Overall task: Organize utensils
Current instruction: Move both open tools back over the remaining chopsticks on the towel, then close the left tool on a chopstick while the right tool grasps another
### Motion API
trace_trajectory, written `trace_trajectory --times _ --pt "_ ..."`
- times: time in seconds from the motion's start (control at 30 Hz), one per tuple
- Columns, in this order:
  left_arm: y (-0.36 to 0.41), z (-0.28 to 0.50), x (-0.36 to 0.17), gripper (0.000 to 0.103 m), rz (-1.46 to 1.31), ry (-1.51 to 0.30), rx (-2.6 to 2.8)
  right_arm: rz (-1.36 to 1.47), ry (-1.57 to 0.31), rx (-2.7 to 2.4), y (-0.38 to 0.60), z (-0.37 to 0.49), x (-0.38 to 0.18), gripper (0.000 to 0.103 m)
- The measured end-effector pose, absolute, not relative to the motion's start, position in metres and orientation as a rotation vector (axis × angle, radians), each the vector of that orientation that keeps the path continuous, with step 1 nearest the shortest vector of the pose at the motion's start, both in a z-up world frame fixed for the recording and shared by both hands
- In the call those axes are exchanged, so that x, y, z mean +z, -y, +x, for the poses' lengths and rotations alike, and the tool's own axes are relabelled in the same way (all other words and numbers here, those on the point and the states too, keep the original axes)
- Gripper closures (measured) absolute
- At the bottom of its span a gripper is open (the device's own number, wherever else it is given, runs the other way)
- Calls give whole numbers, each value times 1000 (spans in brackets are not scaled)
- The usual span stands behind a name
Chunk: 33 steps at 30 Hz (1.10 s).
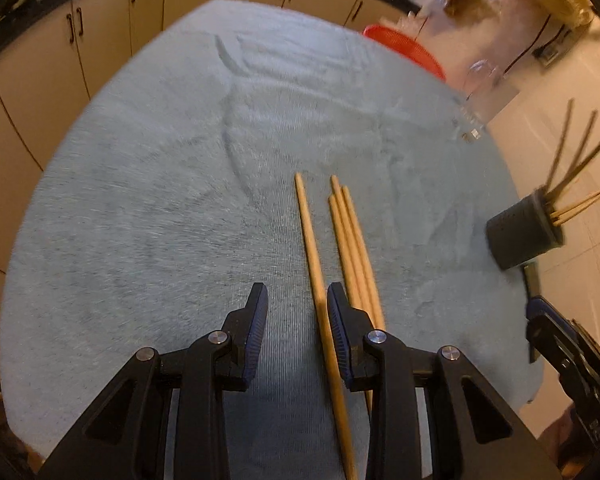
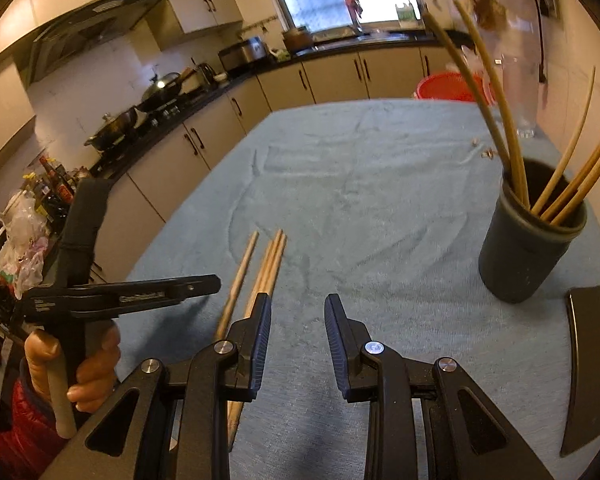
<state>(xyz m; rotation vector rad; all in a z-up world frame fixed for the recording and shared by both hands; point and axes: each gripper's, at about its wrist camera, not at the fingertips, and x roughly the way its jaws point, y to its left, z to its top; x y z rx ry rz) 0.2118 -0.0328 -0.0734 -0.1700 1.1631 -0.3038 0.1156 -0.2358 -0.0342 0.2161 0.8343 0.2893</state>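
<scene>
Several wooden chopsticks lie on the blue-grey cloth (image 1: 160, 200). One single chopstick (image 1: 314, 264) runs between the jaws of my open left gripper (image 1: 297, 300), close to the right finger, untouched. A bundle of three chopsticks (image 1: 354, 248) lies just right of that finger. The dark holder cup (image 1: 524, 232) with several chopsticks in it stands at the right. In the right wrist view my right gripper (image 2: 297, 304) is open and empty above the cloth. The loose chopsticks (image 2: 260, 276) lie by its left finger, and the holder cup (image 2: 528, 248) stands to the right.
A red basket (image 2: 456, 86) and a clear glass (image 2: 520, 80) stand at the table's far right. A black curved piece (image 2: 588, 368) lies right of the cup. Kitchen cabinets and a stove counter run along the left and back. The left hand-held gripper (image 2: 112, 296) shows at left.
</scene>
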Motion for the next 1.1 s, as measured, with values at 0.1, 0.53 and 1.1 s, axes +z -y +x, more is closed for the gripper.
trace_trajectory --times 0.1,0.53,1.1 --pt "42 222 -81 74 -157 -1187 -281 196 -852 276 236 120 -38 73" --pt "30 220 -80 94 -127 -1193 -248 302 -1060 342 214 170 -56 73" --pt "18 218 -83 94 -152 -1178 -297 225 -1242 279 165 235 -102 85"
